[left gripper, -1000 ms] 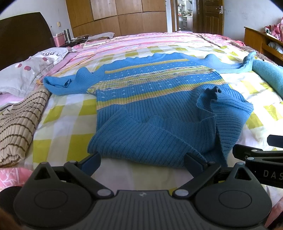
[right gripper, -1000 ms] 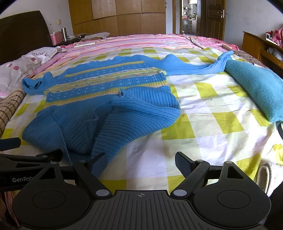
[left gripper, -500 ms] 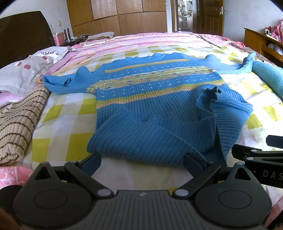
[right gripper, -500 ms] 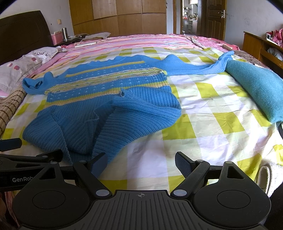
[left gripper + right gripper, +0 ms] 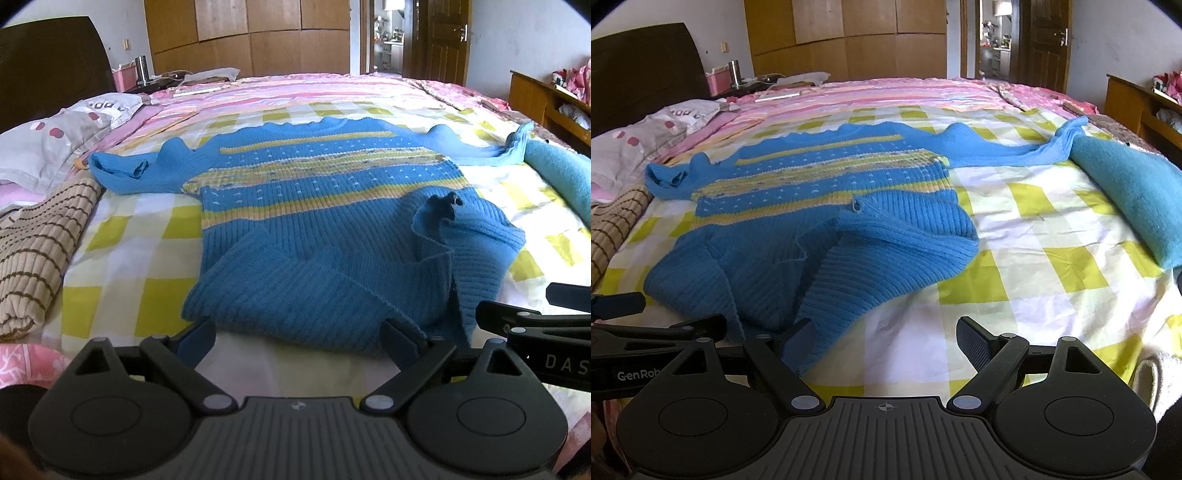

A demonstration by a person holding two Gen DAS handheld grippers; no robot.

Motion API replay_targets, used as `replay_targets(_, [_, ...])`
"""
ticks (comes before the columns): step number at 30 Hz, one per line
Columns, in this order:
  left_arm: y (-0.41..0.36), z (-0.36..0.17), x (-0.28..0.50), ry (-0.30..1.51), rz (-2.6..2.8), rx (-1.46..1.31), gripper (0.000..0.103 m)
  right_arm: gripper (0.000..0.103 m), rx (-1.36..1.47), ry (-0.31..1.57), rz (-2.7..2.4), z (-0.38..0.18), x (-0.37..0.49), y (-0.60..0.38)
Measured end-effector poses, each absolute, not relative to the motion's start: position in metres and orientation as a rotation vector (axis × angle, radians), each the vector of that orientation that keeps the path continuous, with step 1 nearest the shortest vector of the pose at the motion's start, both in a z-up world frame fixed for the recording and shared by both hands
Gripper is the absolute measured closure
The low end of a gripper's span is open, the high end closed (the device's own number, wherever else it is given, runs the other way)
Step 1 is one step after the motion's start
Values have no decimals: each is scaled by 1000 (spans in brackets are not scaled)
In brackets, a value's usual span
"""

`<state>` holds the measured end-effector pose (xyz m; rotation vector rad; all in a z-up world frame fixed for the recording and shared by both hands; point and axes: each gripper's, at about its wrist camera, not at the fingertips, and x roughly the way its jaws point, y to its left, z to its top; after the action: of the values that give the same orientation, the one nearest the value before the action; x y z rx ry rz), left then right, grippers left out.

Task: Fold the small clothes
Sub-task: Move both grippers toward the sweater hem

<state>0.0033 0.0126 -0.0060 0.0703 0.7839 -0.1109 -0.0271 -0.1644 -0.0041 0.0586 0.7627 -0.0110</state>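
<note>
A blue knit sweater (image 5: 332, 206) with yellow stripes lies spread on the checked bedsheet, its lower hem bunched and partly folded up; it also shows in the right wrist view (image 5: 812, 221). One sleeve stretches right (image 5: 1008, 149), the other is folded at the left (image 5: 122, 170). My left gripper (image 5: 299, 339) is open and empty just in front of the sweater's near hem. My right gripper (image 5: 886, 341) is open and empty, its left finger at the hem's right corner.
A brown striped folded cloth (image 5: 33, 251) lies at the left beside pillows (image 5: 55, 136). A teal rolled towel (image 5: 1130, 188) lies at the right. A white cloth (image 5: 1156, 373) sits at the near right edge. Wardrobe and door stand beyond the bed.
Both grippers have barely shifted, edging slightly toward the sweater's near hem. The sweater has not moved.
</note>
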Motion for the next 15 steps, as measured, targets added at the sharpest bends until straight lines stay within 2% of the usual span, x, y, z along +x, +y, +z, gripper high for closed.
replay_targets(15, [29,-1,16,766,-141,11,3,19,61,743,40,2,-10,-161])
